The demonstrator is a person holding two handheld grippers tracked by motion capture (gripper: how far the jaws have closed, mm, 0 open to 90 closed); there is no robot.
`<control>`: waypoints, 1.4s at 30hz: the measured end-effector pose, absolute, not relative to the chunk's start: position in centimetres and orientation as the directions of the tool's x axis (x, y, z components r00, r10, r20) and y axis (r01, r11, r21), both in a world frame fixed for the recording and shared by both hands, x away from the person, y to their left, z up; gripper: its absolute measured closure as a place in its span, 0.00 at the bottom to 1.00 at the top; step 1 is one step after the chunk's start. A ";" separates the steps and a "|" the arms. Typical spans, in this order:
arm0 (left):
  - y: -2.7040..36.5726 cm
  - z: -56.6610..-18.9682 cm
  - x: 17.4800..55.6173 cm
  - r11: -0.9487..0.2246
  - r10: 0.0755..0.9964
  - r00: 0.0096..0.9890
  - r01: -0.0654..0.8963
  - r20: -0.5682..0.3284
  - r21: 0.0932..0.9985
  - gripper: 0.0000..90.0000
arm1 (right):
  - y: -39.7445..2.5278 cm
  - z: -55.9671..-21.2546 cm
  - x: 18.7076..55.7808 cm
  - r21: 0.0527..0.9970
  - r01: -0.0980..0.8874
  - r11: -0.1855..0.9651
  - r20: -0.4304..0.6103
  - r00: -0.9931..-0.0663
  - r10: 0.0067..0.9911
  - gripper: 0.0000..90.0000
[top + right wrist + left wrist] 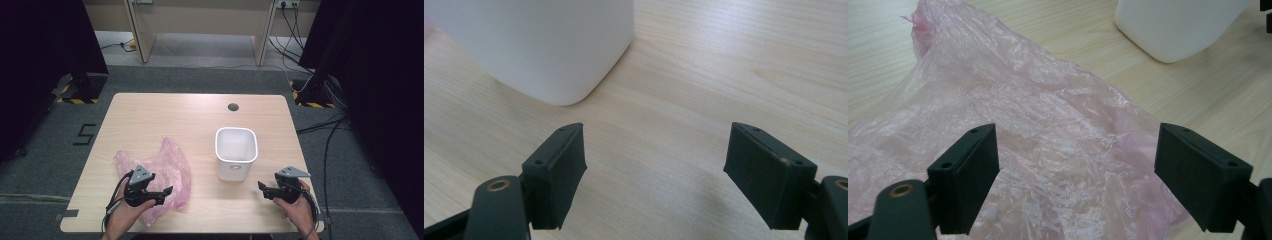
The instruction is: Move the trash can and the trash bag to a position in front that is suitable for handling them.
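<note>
Plastic is lying crumpled flat on the near-left part of the wooden table (pixel 150 110): a thin pink bag (pixel 160 175), translucent and wrinkled, spreading from a bunched tip toward the left edge down to a tail near the front edge. Its long axis is running roughly from the far middle, where a peak is pointing away from the person, back toward the near edge, with a shorter lobe reaching out to the left; which end is the mouth I cannot tell from these pictures. The left gripper (pixel 167 191) is hovering over the near part of the bag with its jaws spread wide, and in the left gripper view the film (pixel 1048 130) is lying between and beyond them, not yet pinched. To do this step well, I judge the jaws should be coming down on a raised fold rather than on flat film, closing on one layer or a clear edge so the bag is opening rather than sliding. The white bin (pixel 236 152) is standing upright just right of the bag, near but apart from it, its open top facing up. The right gripper (pixel 262 189) is waiting beside the bin's near right corner, jaws likewise spread and holding nothing, with bare wood under them and the bin wall (pixel 539 45) close ahead
</note>
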State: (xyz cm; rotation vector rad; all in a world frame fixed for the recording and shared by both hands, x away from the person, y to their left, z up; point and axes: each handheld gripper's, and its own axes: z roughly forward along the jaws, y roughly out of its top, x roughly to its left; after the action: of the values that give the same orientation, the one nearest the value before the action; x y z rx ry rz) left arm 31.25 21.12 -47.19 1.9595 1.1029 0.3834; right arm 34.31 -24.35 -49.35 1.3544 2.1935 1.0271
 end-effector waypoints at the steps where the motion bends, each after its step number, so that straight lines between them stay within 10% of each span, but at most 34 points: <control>1: 21.1 -47.1 31.3 -0.264 0.814 0.567 0.559 -0.130 0.786 0.20 | -24.4 -49.3 34.4 0.741 0.614 0.272 0.067 -0.470 0.880 0.27; 42: 8.6 -44.0 43.9 -0.217 0.833 0.525 0.600 -0.174 0.770 0.22 | -21.8 -46.4 41.8 0.826 0.536 0.174 0.085 -0.424 0.902 0.30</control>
State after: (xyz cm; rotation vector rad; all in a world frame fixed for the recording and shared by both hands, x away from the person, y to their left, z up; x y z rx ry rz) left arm 43.91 8.61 -44.02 1.9263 1.1715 0.3515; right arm 41.76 -21.79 -46.39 1.3543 2.0307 1.1512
